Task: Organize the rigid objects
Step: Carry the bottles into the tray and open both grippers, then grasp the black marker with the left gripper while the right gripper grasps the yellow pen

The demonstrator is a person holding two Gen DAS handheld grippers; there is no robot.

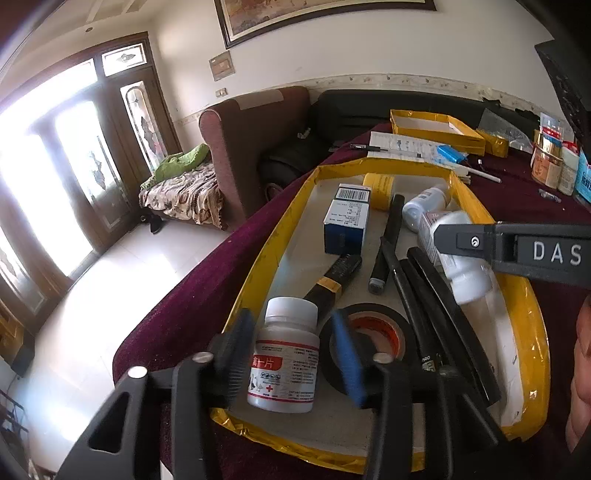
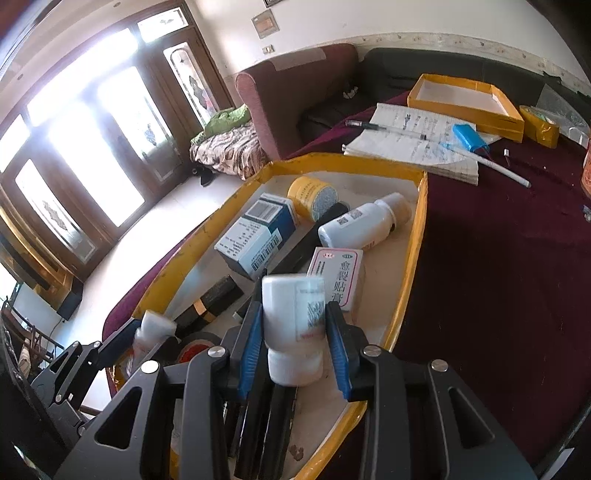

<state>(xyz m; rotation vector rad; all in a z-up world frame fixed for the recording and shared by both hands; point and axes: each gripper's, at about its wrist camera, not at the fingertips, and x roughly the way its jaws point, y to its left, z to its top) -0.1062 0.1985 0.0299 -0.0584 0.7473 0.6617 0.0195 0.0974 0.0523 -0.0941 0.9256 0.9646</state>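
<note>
The right gripper (image 2: 294, 345) fingers clamp a blurred white plastic bottle (image 2: 293, 325). The left gripper (image 1: 291, 356) fingers stand apart around an upright pill bottle (image 1: 286, 354), not pressing it.

A home living room: a maroon armchair (image 1: 255, 147), a black sofa (image 1: 369, 110), glazed wooden doors (image 1: 122, 147), a framed picture (image 1: 314, 14) on the wall.

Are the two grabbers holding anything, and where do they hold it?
The right gripper holds a white bottle by its sides, cap toward the camera. The left gripper holds nothing; its fingers stand apart around another bottle.
</note>
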